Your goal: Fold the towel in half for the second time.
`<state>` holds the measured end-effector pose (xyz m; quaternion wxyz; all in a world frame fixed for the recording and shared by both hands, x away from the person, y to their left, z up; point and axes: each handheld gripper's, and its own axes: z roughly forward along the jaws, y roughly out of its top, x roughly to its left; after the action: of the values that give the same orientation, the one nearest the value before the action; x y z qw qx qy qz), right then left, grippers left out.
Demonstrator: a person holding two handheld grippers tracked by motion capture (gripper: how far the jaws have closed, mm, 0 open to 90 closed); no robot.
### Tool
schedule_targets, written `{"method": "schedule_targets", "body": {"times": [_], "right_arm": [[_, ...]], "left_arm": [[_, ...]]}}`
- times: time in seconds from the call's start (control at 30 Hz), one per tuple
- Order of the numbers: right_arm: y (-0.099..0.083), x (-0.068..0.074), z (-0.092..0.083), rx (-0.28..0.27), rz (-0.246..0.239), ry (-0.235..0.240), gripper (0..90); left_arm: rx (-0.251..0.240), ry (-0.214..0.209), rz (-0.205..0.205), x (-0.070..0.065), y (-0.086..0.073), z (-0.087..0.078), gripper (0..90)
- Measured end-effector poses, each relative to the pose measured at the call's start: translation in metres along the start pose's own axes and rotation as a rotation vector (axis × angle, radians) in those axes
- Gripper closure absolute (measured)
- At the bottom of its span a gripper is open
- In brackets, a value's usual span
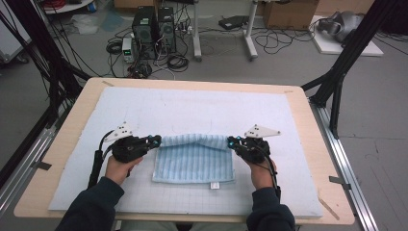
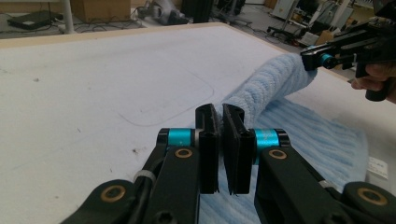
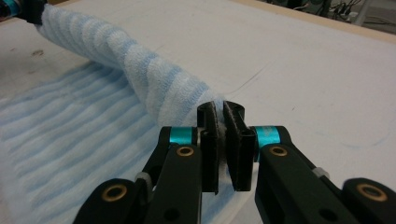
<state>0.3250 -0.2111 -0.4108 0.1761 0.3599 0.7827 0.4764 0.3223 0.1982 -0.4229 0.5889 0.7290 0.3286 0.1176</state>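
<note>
A light blue striped towel [image 1: 195,161] lies on the white mat, its far edge lifted into a drooping roll between my two grippers. My left gripper [image 1: 156,141] is shut on the towel's far left corner; in the left gripper view the jaws [image 2: 222,122] pinch the cloth [image 2: 275,79]. My right gripper [image 1: 232,143] is shut on the far right corner; in the right gripper view the terry cloth [image 3: 154,79] runs from its closed jaws [image 3: 222,122] away to the other gripper [image 3: 28,9]. The near part of the towel rests flat, with a small white label [image 1: 215,185] at its near edge.
The white mat [image 1: 192,108] covers most of a wooden table [image 1: 298,103]. Black frame posts [image 1: 337,77] stand at the table's far corners. Computer cases, cables and boxes sit on the floor beyond the far edge.
</note>
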Motion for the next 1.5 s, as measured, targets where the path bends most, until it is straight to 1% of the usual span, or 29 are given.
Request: {"method": "schedule_targets", "body": {"times": [0.03, 0.1, 0.13, 0.2, 0.27, 0.33, 0.4, 0.43, 0.53, 0.63, 0.7, 0.87, 0.93, 0.97, 1.03, 1.1, 1.13, 1.23, 1.3, 1.33, 1.4, 1.43, 1.47, 1.5], "right_arm": [[-0.003, 0.003, -0.001, 0.002, 0.007, 0.005, 85.0], [-0.009, 0.007, -0.003, 0.002, -0.004, 0.009, 85.0], [-0.012, 0.009, -0.005, 0.001, -0.001, 0.013, 85.0], [-0.016, 0.011, -0.009, -0.003, 0.000, 0.013, 84.8], [-0.020, 0.014, -0.013, 0.000, -0.007, 0.013, 84.7], [-0.023, 0.018, -0.017, 0.008, -0.019, 0.013, 84.6], [-0.025, 0.022, -0.020, 0.018, -0.043, 0.014, 84.5], [-0.026, 0.025, -0.022, 0.019, -0.046, 0.014, 84.5], [-0.027, 0.030, -0.027, 0.022, -0.072, 0.008, 84.5], [-0.028, 0.036, -0.030, 0.031, -0.097, 0.005, 84.3], [-0.030, 0.039, -0.030, 0.055, -0.115, -0.007, 84.0], [-0.041, 0.044, -0.029, 0.062, -0.112, 0.008, 84.0], [-0.046, 0.047, -0.029, 0.074, -0.104, 0.012, 84.0], [-0.049, 0.048, -0.029, 0.077, -0.100, 0.010, 84.0], [-0.052, 0.048, -0.031, 0.070, -0.088, 0.015, 84.0], [-0.054, 0.050, -0.033, 0.071, -0.098, 0.009, 84.0], [-0.055, 0.051, -0.035, 0.071, -0.098, 0.009, 84.0], [-0.055, 0.053, -0.038, 0.058, -0.100, 0.011, 84.0], [-0.055, 0.054, -0.041, 0.057, -0.093, 0.014, 84.0], [-0.055, 0.054, -0.041, 0.049, -0.096, 0.012, 84.0], [-0.055, 0.055, -0.044, 0.051, -0.100, 0.011, 83.3], [-0.056, 0.056, -0.045, 0.053, -0.096, 0.011, 81.6], [-0.057, 0.055, -0.045, 0.052, -0.098, 0.008, 78.0], [-0.057, 0.055, -0.046, 0.052, -0.094, 0.003, 74.0]], "left_arm": [[0.006, -0.007, 0.000, -0.002, -0.002, -0.001, 84.6], [0.003, -0.016, 0.007, -0.008, -0.005, -0.003, 84.5], [0.005, -0.026, -0.001, -0.010, -0.007, -0.003, 84.5], [0.012, -0.026, 0.008, -0.014, -0.009, -0.005, 84.4], [0.017, -0.027, 0.007, -0.017, -0.011, -0.009, 84.0], [0.016, -0.033, 0.005, -0.020, -0.014, -0.011, 83.9], [0.030, -0.035, 0.014, -0.021, -0.016, -0.014, 83.9], [0.035, -0.037, 0.007, -0.023, -0.018, -0.014, 83.9], [0.050, -0.040, 0.010, -0.026, -0.023, -0.018, 83.9], [0.069, -0.027, 0.017, -0.028, -0.027, -0.022, 83.3], [0.080, -0.013, 0.023, -0.029, -0.030, -0.024, 82.7], [0.102, -0.008, 0.015, -0.030, -0.036, -0.026, 82.7], [0.103, -0.018, -0.013, -0.030, -0.037, -0.028, 82.7], [0.101, -0.017, -0.020, -0.031, -0.037, -0.028, 82.7], [0.112, -0.016, -0.013, -0.033, -0.037, -0.029, 82.7], [0.126, -0.031, -0.015, -0.035, -0.038, -0.031, 82.7], [0.133, -0.032, -0.010, -0.036, -0.039, -0.032, 82.7], [0.126, -0.040, -0.012, -0.038, -0.040, -0.036, 82.8], [0.125, -0.050, -0.015, -0.038, -0.039, -0.039, 82.8], [0.124, -0.050, -0.013, -0.039, -0.039, -0.040, 82.8], [0.126, -0.055, -0.012, -0.040, -0.040, -0.042, 83.1], [0.128, -0.057, -0.011, -0.040, -0.041, -0.043, 82.2], [0.123, -0.053, -0.014, -0.040, -0.041, -0.043, 78.6], [0.122, -0.038, -0.022, -0.040, -0.041, -0.044, 69.0]]}}
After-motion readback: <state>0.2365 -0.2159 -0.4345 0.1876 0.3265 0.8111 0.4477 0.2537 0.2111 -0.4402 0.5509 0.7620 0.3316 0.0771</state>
